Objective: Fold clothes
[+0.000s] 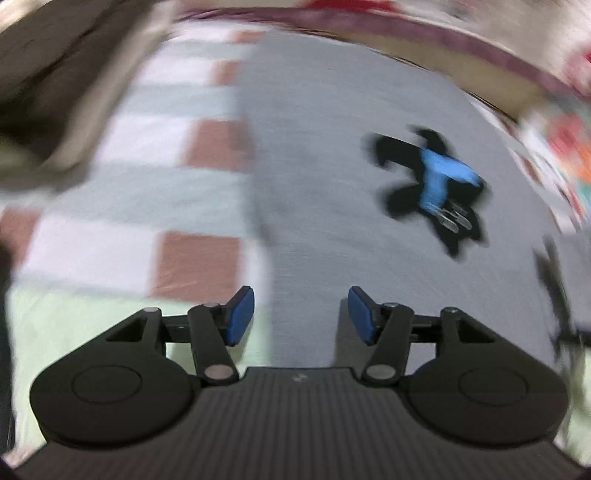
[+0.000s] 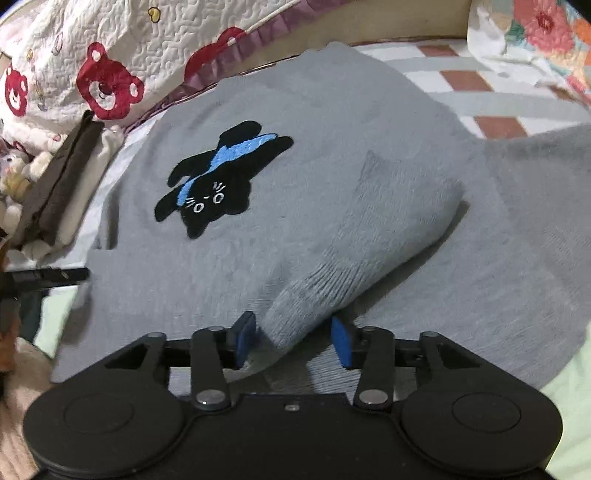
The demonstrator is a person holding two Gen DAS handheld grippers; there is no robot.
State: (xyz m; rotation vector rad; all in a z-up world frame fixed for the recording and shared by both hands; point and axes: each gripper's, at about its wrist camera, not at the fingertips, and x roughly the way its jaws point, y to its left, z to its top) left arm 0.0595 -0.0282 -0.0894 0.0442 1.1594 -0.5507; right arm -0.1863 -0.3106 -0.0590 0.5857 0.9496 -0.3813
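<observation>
A grey sweater [image 2: 295, 206] with a black cat patch [image 2: 221, 177] is lying spread on a bed covered by a checked sheet [image 2: 461, 79]. One sleeve [image 2: 369, 236] is lying folded in across the body, its ribbed cuff [image 2: 295, 317] sitting between the pads of the right tool [image 2: 293, 341]. Those jaws are standing about half open, and the pads appear to be flanking the cuff rather than pressing it, so the tool is holding nothing.

The left tool [image 1: 301, 317] is hovering over the sweater's edge where grey cloth is meeting the sheet, jaws likewise about half open with nothing between them. That view is blurred.

The step in hand seems to be laying the sleeve flat across the chest. To do it well, the cuff is wanting to rest straight and unbunched, and the hump in the sleeve near the shoulder is needing smoothing before the next fold. The left tool is looking well placed to take the side edge for folding inward.

No container is showing in either view; only a quilt with red bears [image 2: 107, 81] and a flowered cloth [image 2: 546, 33] are bordering the bed.
</observation>
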